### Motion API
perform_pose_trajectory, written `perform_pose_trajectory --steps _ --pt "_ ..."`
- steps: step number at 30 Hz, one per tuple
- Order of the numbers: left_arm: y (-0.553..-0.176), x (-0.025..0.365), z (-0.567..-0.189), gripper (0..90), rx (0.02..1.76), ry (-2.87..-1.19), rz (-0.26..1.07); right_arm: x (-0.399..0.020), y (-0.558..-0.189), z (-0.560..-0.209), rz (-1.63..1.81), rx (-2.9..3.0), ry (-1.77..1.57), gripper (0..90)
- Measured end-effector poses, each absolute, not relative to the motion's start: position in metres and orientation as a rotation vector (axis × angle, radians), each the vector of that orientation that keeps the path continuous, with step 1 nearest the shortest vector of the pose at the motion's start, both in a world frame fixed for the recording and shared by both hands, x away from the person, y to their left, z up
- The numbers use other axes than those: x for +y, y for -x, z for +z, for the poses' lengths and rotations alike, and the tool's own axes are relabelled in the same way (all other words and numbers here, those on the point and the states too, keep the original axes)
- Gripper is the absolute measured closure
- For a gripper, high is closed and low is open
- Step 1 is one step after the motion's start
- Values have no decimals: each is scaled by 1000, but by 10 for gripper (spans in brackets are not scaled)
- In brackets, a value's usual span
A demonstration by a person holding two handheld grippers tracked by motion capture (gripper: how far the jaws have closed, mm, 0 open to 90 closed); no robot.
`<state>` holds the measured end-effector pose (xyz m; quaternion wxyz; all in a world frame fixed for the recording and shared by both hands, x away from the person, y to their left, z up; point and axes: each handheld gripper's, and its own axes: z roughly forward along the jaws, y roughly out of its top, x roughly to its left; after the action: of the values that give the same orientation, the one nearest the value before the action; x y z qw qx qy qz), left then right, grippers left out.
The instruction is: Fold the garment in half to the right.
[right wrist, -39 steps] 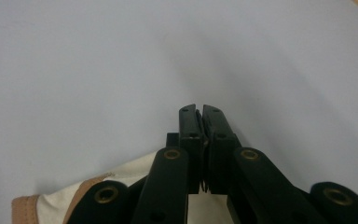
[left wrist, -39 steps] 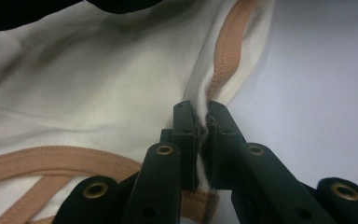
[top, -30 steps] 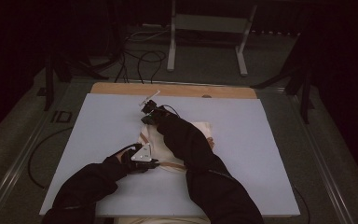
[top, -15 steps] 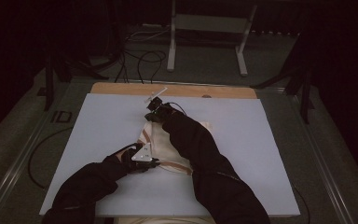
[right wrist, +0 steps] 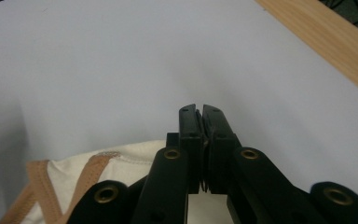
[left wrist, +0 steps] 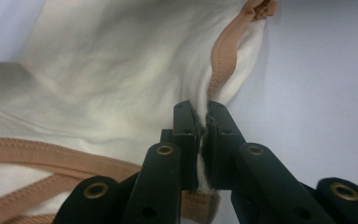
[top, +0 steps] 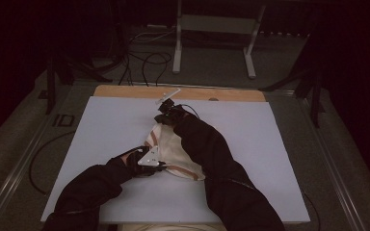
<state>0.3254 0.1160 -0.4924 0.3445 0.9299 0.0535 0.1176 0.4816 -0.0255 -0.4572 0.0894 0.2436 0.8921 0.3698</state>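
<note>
Okay, your worktop is pale grey-white with a wooden strip at 12 o'clock, in a dark room with cables on the floor. Cream garment with tan trim lies mid-worktop, long axis running 12 to 6. Your left gripper has its jaws clamped on the trimmed edge at 6; your right gripper pinches the cloth at 12.

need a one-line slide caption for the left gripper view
Left gripper fingers shut on the tan-trimmed edge of a cream garment lying on the pale table.
</note>
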Motion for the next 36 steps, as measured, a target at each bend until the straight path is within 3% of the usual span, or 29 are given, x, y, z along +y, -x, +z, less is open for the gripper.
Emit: perform_pose_trajectory --steps 36 --pt "-327 79 -457 848 -17 -2463 362 -89 -474 -430 1146 2548 -829 884"
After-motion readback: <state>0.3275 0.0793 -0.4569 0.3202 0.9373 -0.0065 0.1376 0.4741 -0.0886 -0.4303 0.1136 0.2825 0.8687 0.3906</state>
